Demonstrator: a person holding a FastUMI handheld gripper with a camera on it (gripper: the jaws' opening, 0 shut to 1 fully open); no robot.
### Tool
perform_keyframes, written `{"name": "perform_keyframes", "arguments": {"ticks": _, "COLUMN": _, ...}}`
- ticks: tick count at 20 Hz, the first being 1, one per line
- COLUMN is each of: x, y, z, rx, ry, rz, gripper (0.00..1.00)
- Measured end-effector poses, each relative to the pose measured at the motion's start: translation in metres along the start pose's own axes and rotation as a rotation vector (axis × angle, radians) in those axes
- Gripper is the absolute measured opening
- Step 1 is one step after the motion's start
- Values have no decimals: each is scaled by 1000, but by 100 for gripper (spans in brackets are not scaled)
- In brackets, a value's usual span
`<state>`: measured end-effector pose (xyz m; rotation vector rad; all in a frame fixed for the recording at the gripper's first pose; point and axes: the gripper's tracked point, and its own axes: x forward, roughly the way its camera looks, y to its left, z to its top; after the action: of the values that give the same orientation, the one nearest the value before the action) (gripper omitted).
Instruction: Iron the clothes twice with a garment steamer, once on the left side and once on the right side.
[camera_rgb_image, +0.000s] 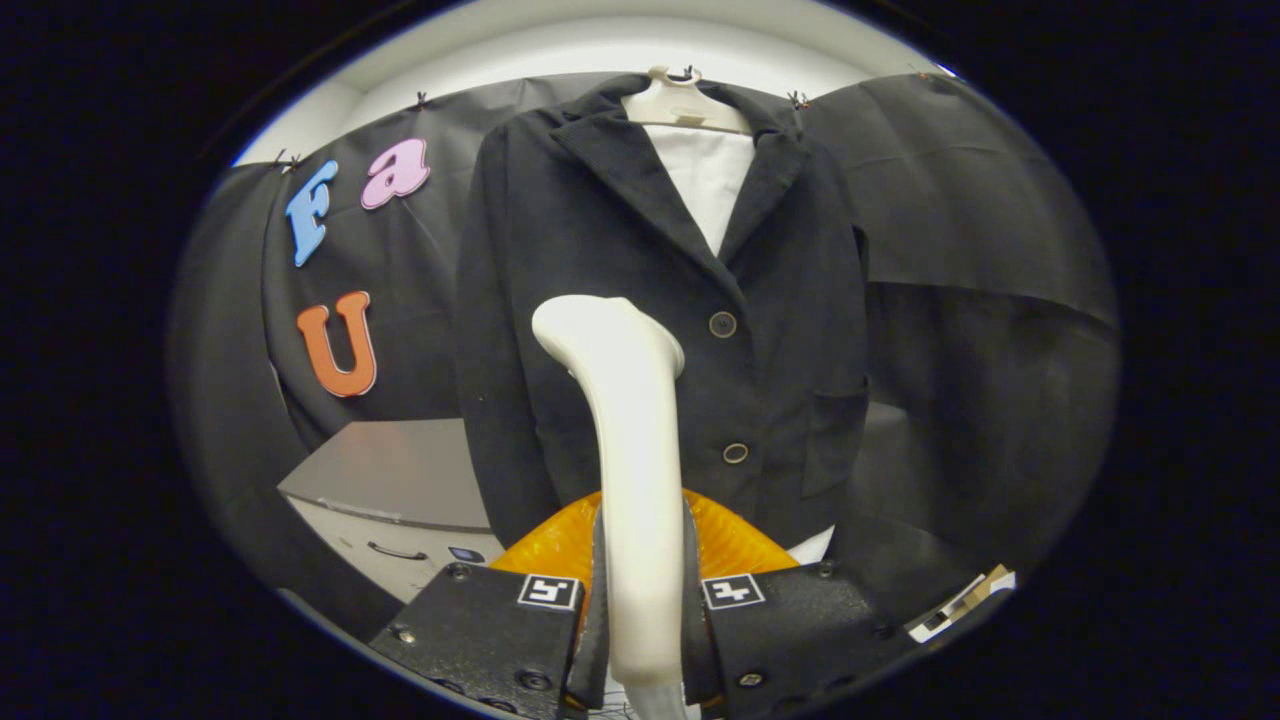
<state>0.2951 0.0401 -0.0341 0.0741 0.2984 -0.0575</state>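
The gripper (641, 600) has both fingers pressed on the handle of the white garment steamer (628, 420), which rises between them. An orange part (740, 545) sits just behind the fingers. Beyond, a dark jacket (600, 300) hangs buttoned on a white hanger (685, 105). A grey cabinet (400, 480) stands beside the jacket's hem.

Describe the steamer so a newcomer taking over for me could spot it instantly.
Start at the dark jacket hanging on a pale hanger against the black cloth wall. In front of it rises the steamer, a smooth cream handle clamped between the fingers of the gripper, both pressing on it. Its bent, rounded head overlaps the jacket beside the upper button.
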Motion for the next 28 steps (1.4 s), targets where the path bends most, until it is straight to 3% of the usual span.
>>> {"name": "perform_keyframes", "arguments": {"ticks": 28, "x": 31, "y": -30, "z": -156, "rx": 20, "ry": 229, "rz": -43, "gripper": 32}}
